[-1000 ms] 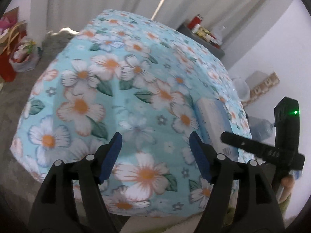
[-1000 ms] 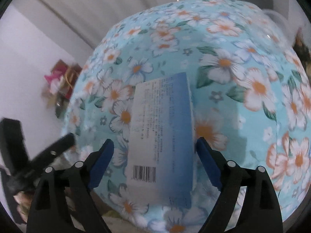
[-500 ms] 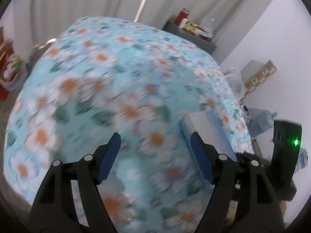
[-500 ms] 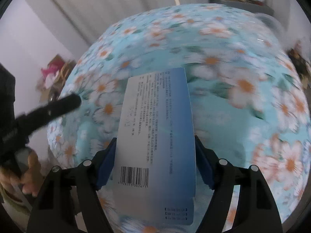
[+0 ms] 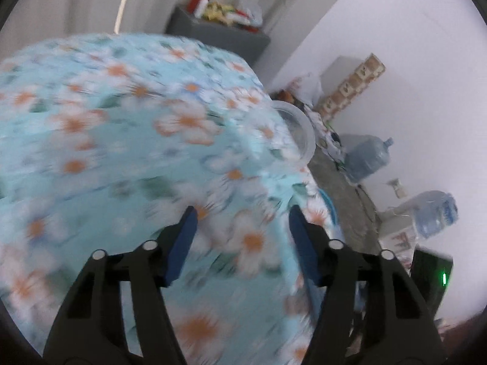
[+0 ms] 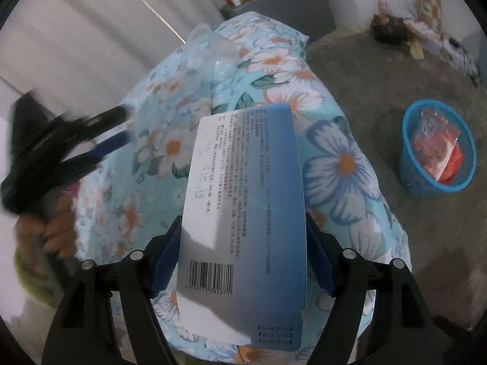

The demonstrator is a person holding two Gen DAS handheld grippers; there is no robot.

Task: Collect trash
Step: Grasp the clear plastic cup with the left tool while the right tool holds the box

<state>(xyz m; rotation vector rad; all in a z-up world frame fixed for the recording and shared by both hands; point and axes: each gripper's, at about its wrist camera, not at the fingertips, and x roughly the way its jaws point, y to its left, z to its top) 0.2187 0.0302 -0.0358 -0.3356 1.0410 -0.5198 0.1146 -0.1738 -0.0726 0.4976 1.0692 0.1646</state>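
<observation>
My right gripper [image 6: 243, 261] is shut on a flat blue and white box [image 6: 243, 213] with a barcode, held lifted above the floral tablecloth [image 6: 334, 158]. A blue basket [image 6: 438, 149] with a red and clear packet inside stands on the floor at the right. A clear plastic cup [image 6: 213, 51] lies on the far part of the table; it also shows in the left wrist view [image 5: 299, 130]. My left gripper [image 5: 243, 237] is open and empty over the tablecloth [image 5: 121, 152]; it also shows at the left of the right wrist view [image 6: 100, 140].
A grey cabinet [image 6: 289, 9] with a red can and packets stands behind the table. Large water bottles [image 5: 365, 155] and cartons stand along the white wall. The concrete floor [image 6: 380, 70] lies to the right of the table.
My right gripper has closed on the box and lifted it off the table, swinging right so the basket came into view. My left gripper has swung to the right, still open.
</observation>
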